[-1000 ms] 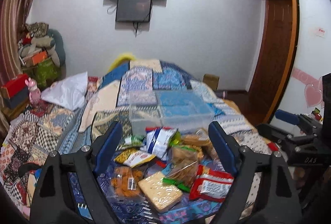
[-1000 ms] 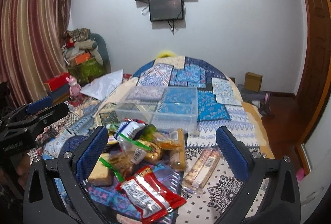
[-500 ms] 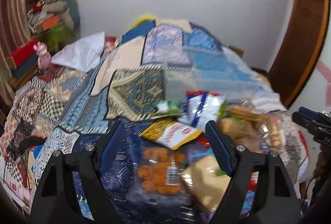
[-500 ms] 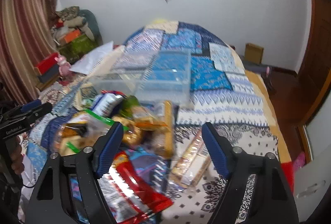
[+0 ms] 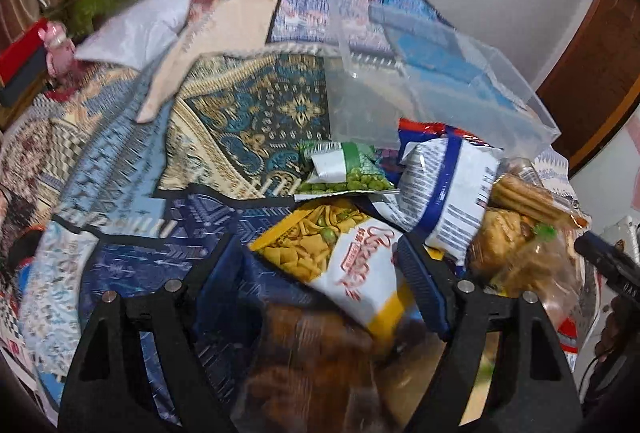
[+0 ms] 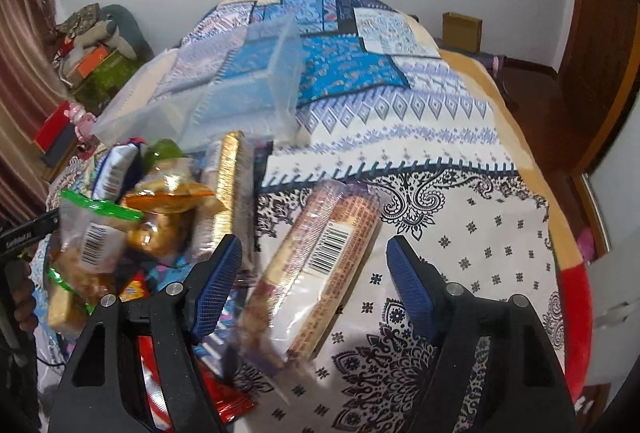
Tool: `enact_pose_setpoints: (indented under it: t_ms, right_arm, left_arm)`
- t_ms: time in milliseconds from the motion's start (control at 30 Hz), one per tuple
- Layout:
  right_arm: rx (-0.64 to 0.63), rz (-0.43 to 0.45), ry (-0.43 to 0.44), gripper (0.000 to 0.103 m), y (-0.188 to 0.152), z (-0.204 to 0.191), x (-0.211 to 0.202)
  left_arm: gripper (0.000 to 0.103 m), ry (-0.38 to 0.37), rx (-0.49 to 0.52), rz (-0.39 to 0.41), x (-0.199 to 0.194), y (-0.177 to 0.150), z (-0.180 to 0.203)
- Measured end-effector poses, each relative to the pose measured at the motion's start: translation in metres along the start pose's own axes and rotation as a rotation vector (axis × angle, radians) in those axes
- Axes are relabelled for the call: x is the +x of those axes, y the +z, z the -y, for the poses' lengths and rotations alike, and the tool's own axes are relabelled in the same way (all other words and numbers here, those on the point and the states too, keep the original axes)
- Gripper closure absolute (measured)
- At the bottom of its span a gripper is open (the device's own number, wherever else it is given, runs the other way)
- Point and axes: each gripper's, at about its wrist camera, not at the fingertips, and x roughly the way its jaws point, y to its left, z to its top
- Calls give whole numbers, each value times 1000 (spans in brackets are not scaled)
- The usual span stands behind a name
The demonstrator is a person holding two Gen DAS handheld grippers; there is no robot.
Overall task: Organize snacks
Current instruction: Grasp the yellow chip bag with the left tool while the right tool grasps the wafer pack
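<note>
A pile of snack packets lies on a patterned bedspread in front of a clear plastic bin (image 5: pixel 436 89), which also shows in the right wrist view (image 6: pixel 244 89). My left gripper (image 5: pixel 320 269) is open, its blue pads either side of a yellow and white mixed-snack packet (image 5: pixel 340 257), above a clear bag of brown snacks (image 5: pixel 316 361). A green pea packet (image 5: pixel 344 173) and a blue and white packet (image 5: pixel 444 185) lie beyond. My right gripper (image 6: pixel 314 273) is open over a long biscuit pack with a barcode (image 6: pixel 320 265).
Biscuit sticks (image 5: pixel 532 197) and bagged snacks (image 5: pixel 516 257) lie at the right of the left wrist view. In the right wrist view a gold wafer pack (image 6: pixel 230 169), bagged snacks (image 6: pixel 92 233) and a red packet (image 6: pixel 160 397) lie left. A white pillow (image 5: pixel 140 29) lies far left.
Both grippers have tilted down and moved close to the snack pile. The left now straddles the yellow packet, the right the long biscuit pack. Both remain open.
</note>
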Motion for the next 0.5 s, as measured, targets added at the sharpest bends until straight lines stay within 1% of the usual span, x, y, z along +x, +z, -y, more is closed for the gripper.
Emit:
enact_pose_setpoints:
  t_ms: [133, 233, 333, 367, 400, 467, 500]
  right_arm:
    - [-4, -29, -5, 31, -2, 4, 12]
    - [-8, -34, -11, 31, -2, 5, 18]
    - [-21, -29, -24, 31, -2, 4, 20]
    - [-22, -25, -27, 33, -1, 4, 21]
    - [-25, -22, -30, 39, 0, 4, 22]
    - [-36, -20, -27, 46, 0, 2, 23]
    - [-38, -17, -27, 48, 1, 2, 23]
  left_arm:
    - [15, -17, -10, -46, 12, 3, -2]
    - [15, -23, 5, -65, 19, 1, 1]
    - [15, -18, 25, -59, 19, -2, 5]
    - [16, -19, 27, -57, 19, -2, 6]
    - [19, -26, 24, -55, 19, -2, 5]
    - [28, -37, 19, -49, 17, -2, 5]
    - [39, -38, 20, -42, 15, -3, 6]
